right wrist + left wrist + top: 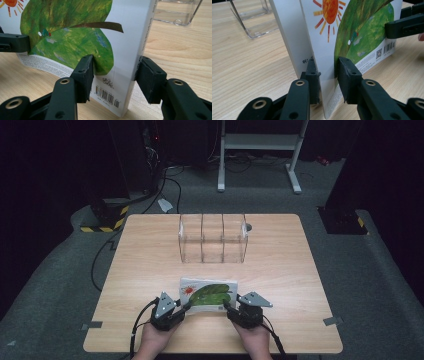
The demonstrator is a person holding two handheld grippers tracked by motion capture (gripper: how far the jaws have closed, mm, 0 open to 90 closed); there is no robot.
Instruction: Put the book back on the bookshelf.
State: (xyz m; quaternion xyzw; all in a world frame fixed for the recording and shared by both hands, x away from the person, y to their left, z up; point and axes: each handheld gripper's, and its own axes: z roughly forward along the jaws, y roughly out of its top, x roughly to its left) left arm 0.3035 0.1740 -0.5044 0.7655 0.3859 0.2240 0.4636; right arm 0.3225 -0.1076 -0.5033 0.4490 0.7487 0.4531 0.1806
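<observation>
Green-leafed and sun-printed, the picture book point(208, 295) stood tilted on the near part of the wooden table point(280, 270), well short of the clear divider rack point(213, 238). The left gripper point(327, 68) clamped one end and the right gripper point(115, 68) pinched its spine end. The lift seemed about to begin; carrying it to a rack slot would need both hands rising together.

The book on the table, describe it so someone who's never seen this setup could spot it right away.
Start at the wooden table and come to its near edge, in front of the clear divided holder. The book sits there between the left gripper and right gripper, each clamping one end. Its white cover with an orange sun and a big green leaf marks it out.
</observation>
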